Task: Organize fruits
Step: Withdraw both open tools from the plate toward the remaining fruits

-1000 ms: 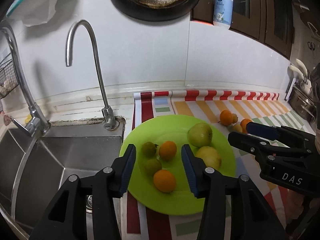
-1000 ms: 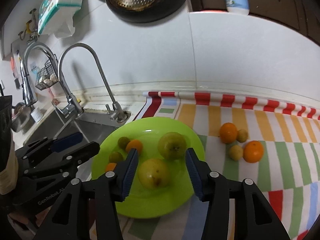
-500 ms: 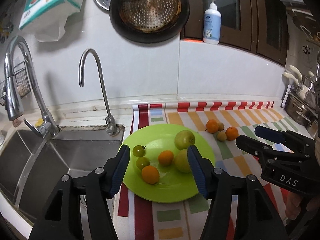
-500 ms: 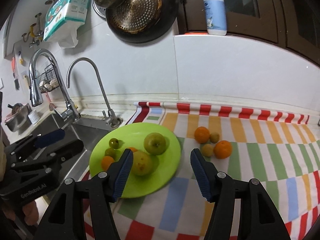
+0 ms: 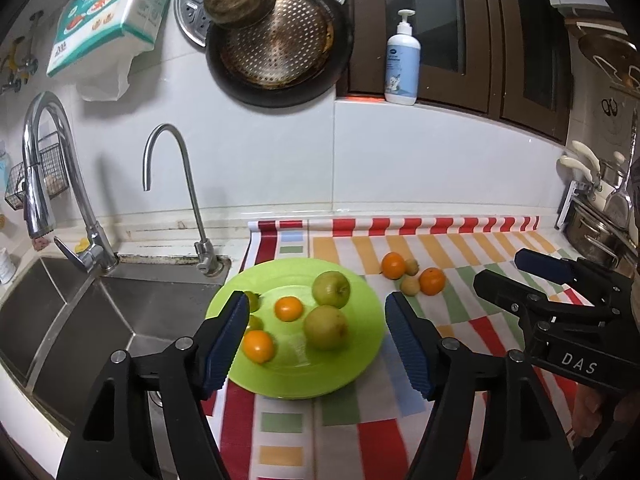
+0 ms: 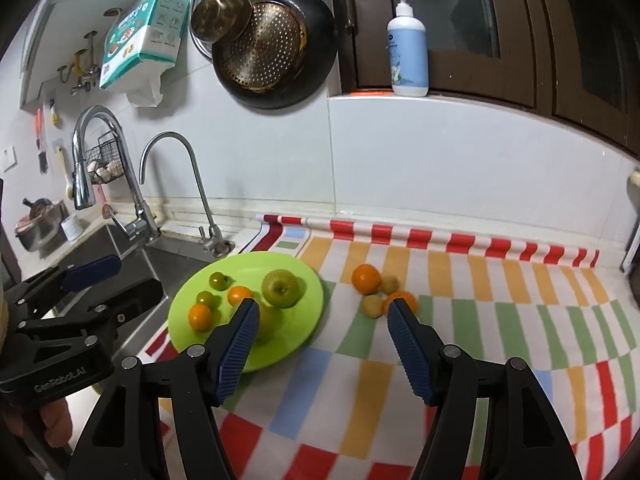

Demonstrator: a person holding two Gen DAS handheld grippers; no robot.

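Observation:
A lime-green plate (image 5: 304,376) (image 6: 304,320) on the striped cloth holds two green apples (image 5: 331,289) (image 6: 281,287), two oranges (image 5: 288,308) (image 6: 200,317) and two small green tomatoes (image 6: 218,280). To its right, two oranges (image 5: 393,265) (image 6: 366,278) and two small yellowish fruits (image 5: 410,285) (image 6: 372,305) lie on the cloth. My left gripper (image 5: 316,300) (image 6: 136,276) hovers before the plate. Its jaws are opening and grip nothing. My right gripper (image 6: 320,304) (image 5: 502,270) hangs between plate and loose fruits, jaws also opening and empty.
A steel sink (image 5: 100,320) with two faucets (image 5: 176,184) lies left of the plate. A dark pan (image 5: 280,40) hangs on the wall, and a soap bottle (image 5: 402,68) stands on the ledge. Pots (image 5: 600,232) crowd the far right. The striped cloth (image 6: 480,320) stretches right.
Both grippers have pulled back and up from the plate, so the fruits look smaller and farther. Both sets of jaws have spread wider. The fruits have stayed in place.

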